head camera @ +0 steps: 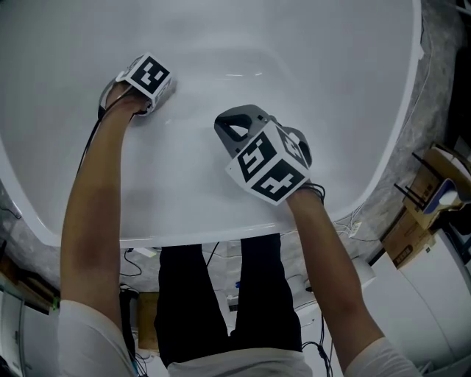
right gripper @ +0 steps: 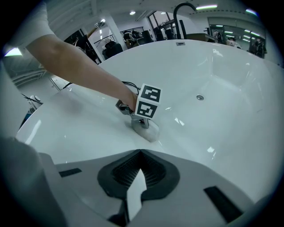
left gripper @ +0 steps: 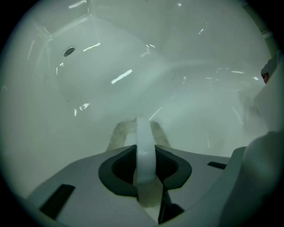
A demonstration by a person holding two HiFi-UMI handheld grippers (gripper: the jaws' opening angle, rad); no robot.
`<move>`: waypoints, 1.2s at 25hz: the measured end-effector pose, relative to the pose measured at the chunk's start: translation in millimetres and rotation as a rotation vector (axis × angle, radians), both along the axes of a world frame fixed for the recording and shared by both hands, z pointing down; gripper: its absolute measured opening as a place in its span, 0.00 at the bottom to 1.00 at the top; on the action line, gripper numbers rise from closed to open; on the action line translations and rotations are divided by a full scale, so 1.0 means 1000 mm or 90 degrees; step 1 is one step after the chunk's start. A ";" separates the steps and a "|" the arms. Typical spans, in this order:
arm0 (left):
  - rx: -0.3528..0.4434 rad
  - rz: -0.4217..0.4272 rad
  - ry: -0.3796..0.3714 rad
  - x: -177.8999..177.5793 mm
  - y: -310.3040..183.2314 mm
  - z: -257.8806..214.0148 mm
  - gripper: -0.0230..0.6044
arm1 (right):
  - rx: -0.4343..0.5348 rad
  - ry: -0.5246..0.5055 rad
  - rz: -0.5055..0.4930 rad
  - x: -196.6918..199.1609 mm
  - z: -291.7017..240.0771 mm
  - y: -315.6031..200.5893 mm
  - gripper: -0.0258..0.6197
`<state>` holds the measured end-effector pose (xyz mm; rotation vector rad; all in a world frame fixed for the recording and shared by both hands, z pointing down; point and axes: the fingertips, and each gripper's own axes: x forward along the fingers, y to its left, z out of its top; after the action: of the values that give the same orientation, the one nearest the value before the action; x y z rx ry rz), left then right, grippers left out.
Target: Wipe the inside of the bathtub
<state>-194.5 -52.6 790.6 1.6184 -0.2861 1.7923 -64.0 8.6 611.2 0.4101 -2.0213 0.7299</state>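
The white bathtub fills the head view. My left gripper is low against the tub's inner left side, shut on a white wiping cloth that presses on the surface. From the right gripper view the cloth shows as a pale pad under the left gripper's marker cube. My right gripper hovers over the middle of the tub, near the front wall; its jaws are shut with nothing between them. The drain lies further along the tub floor.
A black curved faucet stands at the tub's far end. Cardboard boxes sit on the floor to the right of the tub rim. Cables lie on the floor beside the person's black trouser legs.
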 end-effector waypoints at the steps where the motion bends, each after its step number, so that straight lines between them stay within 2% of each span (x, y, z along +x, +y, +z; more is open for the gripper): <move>1: 0.000 0.000 0.002 0.009 0.001 0.000 0.19 | 0.000 0.001 0.004 0.008 0.001 0.002 0.07; 11: 0.015 0.009 0.023 0.037 0.001 0.000 0.19 | 0.001 0.006 0.040 0.026 -0.003 0.005 0.07; 17: 0.007 0.014 0.040 0.078 0.010 0.002 0.19 | 0.004 0.013 0.044 0.050 -0.007 0.011 0.07; 30: 0.032 0.043 0.068 0.141 0.014 -0.003 0.19 | 0.007 -0.004 0.039 0.061 -0.027 0.018 0.07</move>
<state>-54.0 -39.0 787.6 1.7721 -0.2313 1.7539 -3.3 26.1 584.6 0.4790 -2.0260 0.7594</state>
